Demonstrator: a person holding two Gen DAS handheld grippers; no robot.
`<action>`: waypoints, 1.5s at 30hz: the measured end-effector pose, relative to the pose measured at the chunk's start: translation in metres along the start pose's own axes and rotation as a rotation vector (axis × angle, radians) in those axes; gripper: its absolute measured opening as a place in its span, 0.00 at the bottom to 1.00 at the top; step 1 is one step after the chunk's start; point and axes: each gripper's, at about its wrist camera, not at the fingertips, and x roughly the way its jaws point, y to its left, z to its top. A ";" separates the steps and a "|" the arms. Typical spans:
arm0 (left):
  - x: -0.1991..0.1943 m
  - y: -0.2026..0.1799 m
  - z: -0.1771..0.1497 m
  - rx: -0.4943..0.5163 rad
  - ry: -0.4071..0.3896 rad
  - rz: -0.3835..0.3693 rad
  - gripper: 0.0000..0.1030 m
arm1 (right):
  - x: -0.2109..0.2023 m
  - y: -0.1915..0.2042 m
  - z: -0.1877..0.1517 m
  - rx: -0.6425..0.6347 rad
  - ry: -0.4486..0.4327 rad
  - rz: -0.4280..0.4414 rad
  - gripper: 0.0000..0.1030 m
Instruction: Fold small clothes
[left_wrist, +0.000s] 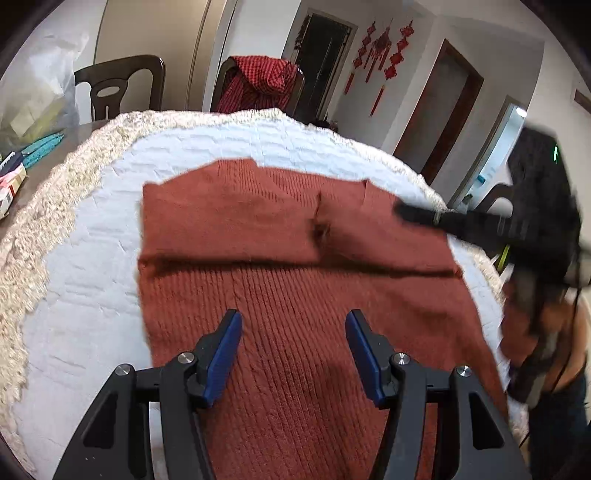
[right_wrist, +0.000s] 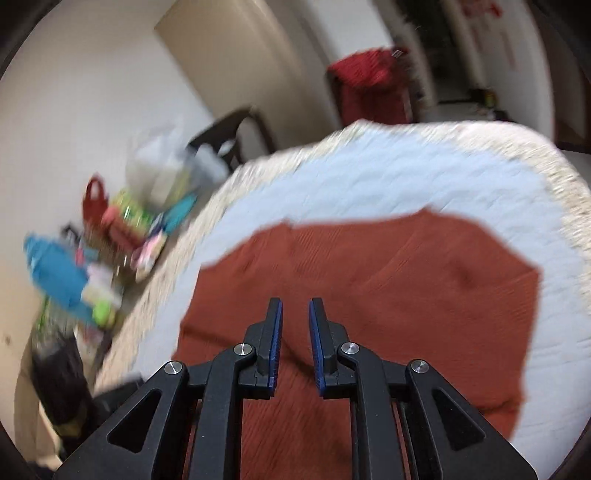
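A rust-red knitted sweater (left_wrist: 288, 258) lies flat on a white quilted mat (left_wrist: 207, 147), with both sleeves folded across its upper part. My left gripper (left_wrist: 293, 325) hovers open above the sweater's lower body, and nothing is between its blue pads. My right gripper (left_wrist: 417, 214) reaches in from the right over the folded right sleeve, blurred by motion. In the right wrist view the right gripper (right_wrist: 295, 314) shows only a narrow gap between its pads, with nothing in it, above the sweater (right_wrist: 388, 280).
The mat has a cream shaggy fringe (left_wrist: 55, 206). Boxes, packets and a plastic bag (right_wrist: 110, 236) crowd the table to the left. Two dark chairs (left_wrist: 118, 85) stand behind the table, one draped with a red checked garment (left_wrist: 262, 81).
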 end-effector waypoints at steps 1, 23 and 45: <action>-0.003 0.001 0.004 -0.001 -0.007 -0.007 0.59 | 0.002 0.002 -0.005 -0.010 0.020 0.003 0.15; 0.117 -0.045 0.075 0.086 0.140 -0.013 0.05 | -0.035 -0.116 -0.005 0.149 -0.003 -0.209 0.15; 0.123 -0.038 0.091 0.079 0.107 0.032 0.32 | -0.022 -0.152 0.016 0.169 -0.013 -0.269 0.07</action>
